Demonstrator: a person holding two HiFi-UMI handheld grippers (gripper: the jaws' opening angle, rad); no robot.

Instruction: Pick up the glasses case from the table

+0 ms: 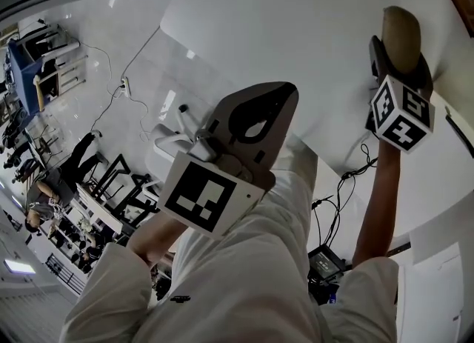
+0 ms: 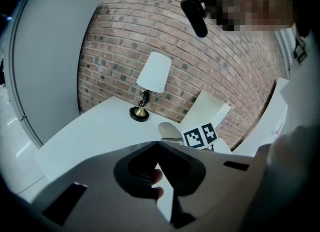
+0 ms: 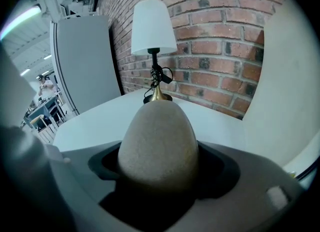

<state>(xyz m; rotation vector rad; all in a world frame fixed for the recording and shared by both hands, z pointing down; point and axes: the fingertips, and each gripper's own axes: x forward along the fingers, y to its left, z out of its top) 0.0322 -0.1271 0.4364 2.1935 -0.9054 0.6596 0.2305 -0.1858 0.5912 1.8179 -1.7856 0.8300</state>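
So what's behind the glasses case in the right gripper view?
A white-shaded lamp on the table, brick wall beyond. The glasses case hides the table stretch before the lamp's base.

The glasses case (image 3: 157,146) you hold looks matt and finely grained, like felt. Your worktop (image 3: 100,121) is smooth, matt white. Behind it the brick wall (image 3: 215,50) is rough; the lamp base (image 3: 158,97) shines like brass, its shade (image 3: 151,25) matt.

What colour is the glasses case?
The glasses case is a speckled beige-brown; it shows best in the right gripper view.
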